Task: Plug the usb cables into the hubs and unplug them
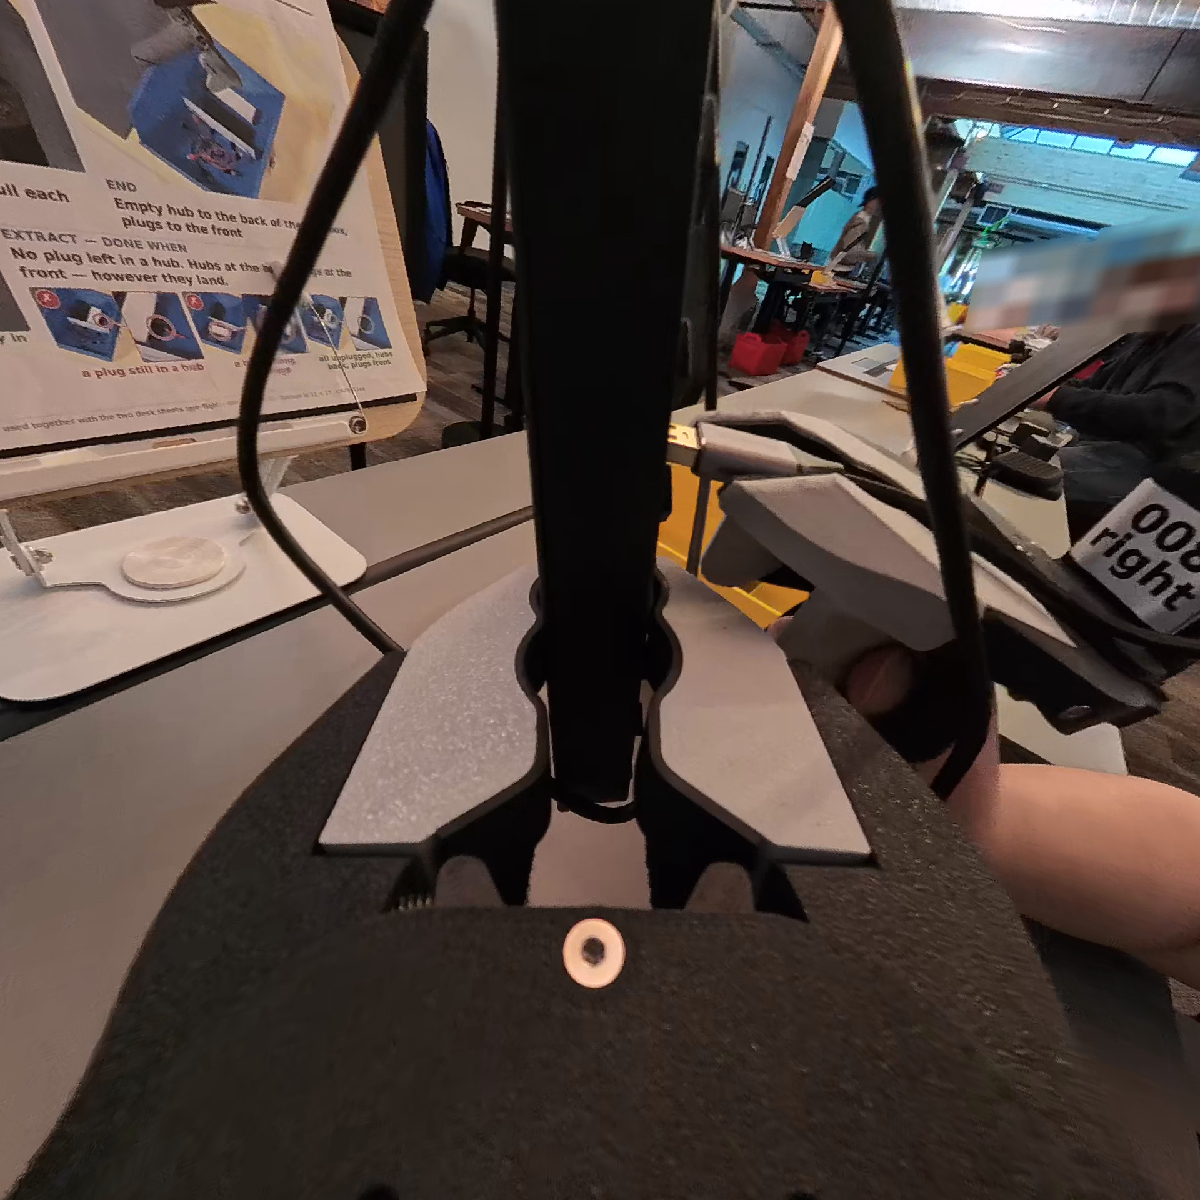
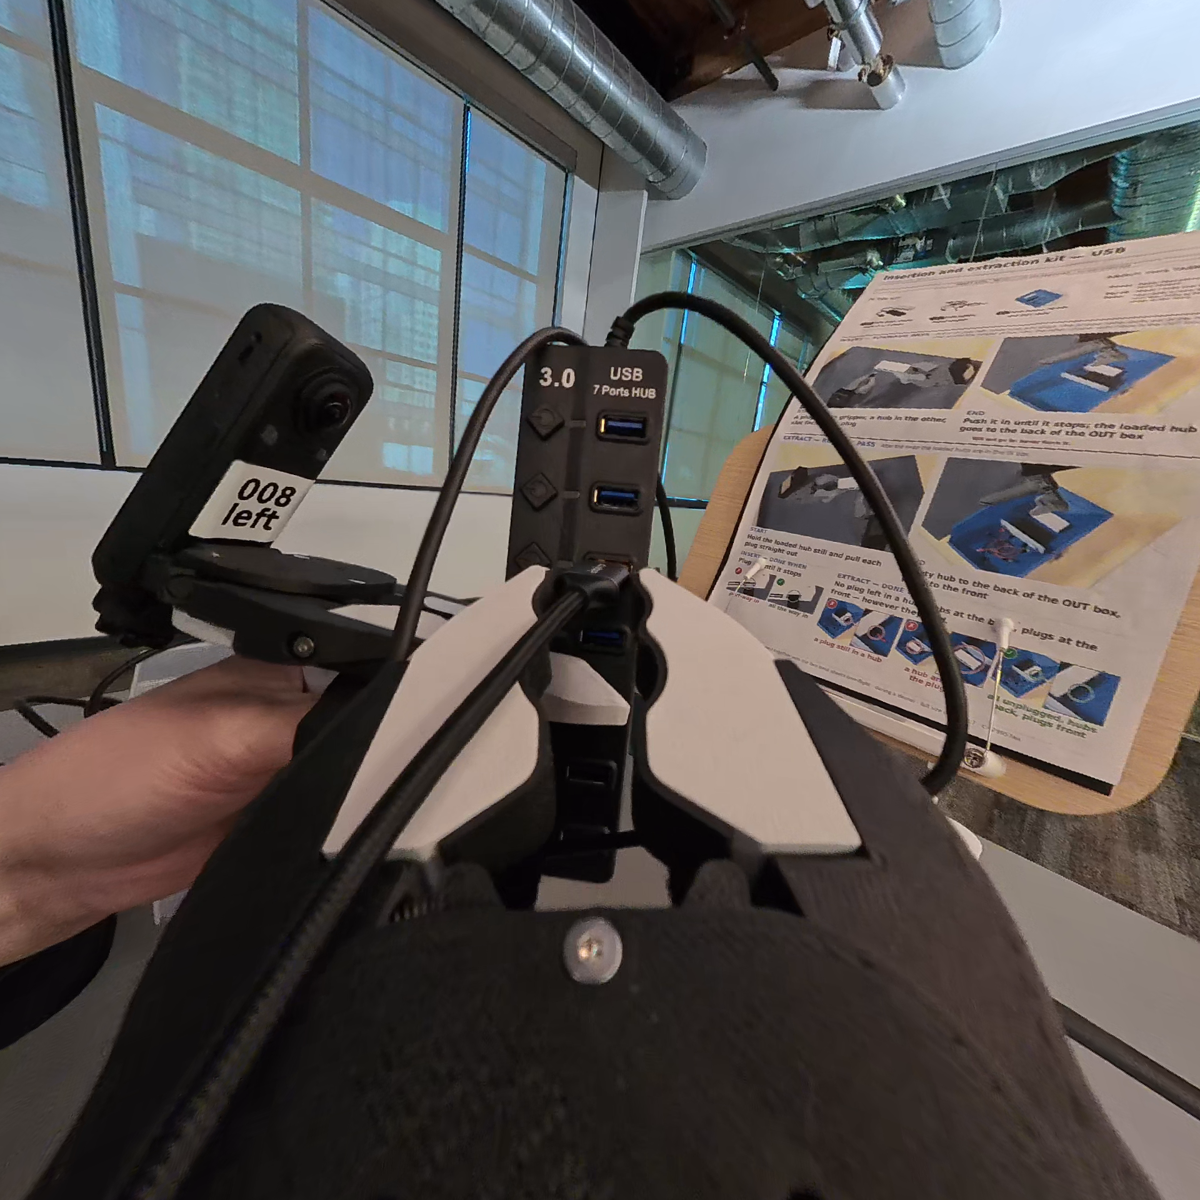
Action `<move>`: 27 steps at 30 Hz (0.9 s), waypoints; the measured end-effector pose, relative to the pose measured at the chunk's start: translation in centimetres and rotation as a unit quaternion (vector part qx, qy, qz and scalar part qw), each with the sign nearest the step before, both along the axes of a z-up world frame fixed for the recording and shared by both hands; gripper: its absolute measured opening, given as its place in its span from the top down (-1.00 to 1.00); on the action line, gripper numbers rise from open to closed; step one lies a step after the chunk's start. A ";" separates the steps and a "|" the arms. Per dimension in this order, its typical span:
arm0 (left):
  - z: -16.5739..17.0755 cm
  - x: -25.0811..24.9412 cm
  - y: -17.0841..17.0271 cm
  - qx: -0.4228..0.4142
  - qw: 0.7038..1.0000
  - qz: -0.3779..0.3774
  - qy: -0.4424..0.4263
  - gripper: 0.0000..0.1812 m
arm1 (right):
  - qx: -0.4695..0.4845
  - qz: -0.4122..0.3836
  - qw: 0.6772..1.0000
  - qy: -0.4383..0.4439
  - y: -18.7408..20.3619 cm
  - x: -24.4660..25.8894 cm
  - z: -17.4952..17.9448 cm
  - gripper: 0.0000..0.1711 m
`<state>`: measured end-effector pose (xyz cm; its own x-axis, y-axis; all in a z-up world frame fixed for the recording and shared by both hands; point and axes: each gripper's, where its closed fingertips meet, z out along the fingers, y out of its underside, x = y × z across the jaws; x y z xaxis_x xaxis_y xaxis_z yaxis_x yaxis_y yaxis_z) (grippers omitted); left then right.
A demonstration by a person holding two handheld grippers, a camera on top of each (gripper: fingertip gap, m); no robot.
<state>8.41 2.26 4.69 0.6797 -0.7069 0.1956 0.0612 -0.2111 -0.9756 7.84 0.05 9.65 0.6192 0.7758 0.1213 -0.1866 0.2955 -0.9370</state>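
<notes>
Tongs first: our left tongs (image 1: pixel 594 656) clamp the black hub (image 1: pixel 587 325), upright at frame centre. Our right tongs (image 2: pixel 587 587) pinch a USB plug (image 2: pixel 594 578) right at the hub's third port; whether it touches, we cannot tell. We judge one insertion underway, the upper blue ports (image 2: pixel 620 427) empty. Farther right stands an instruction sheet (image 2: pixel 974 519).

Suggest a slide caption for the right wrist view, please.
Right gripper presents a USB plug to the upright black hub clamped by the left gripper.
</notes>
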 end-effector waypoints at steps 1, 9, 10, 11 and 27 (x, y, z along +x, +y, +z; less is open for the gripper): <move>0.0 0.0 0.0 0.003 1.000 0.003 0.003 0.71 | 0.000 -0.002 1.000 -0.001 0.0 0.0 0.0 0.75; 0.0 -1.0 0.6 0.001 1.000 0.014 0.000 0.71 | -0.005 0.015 0.999 -0.045 -0.4 -0.1 0.6 0.77; 0.0 -1.2 0.8 0.004 1.000 0.015 0.001 0.71 | -0.007 0.017 0.998 -0.063 -0.5 -0.1 0.8 0.77; 0.1 -1.4 0.9 0.008 1.000 0.015 0.005 0.71 | -0.008 0.018 0.997 -0.080 -0.7 -0.1 1.1 0.77; 0.6 -1.0 0.2 0.021 0.999 -0.014 0.024 0.71 | -0.028 0.028 0.979 -0.202 -0.7 0.7 1.0 0.77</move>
<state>7.37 2.50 5.25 0.6673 -0.7327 0.1333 0.0090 -0.1710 -0.9852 8.50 -0.69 10.68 0.4862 0.8193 0.3038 0.1872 0.2419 -0.9521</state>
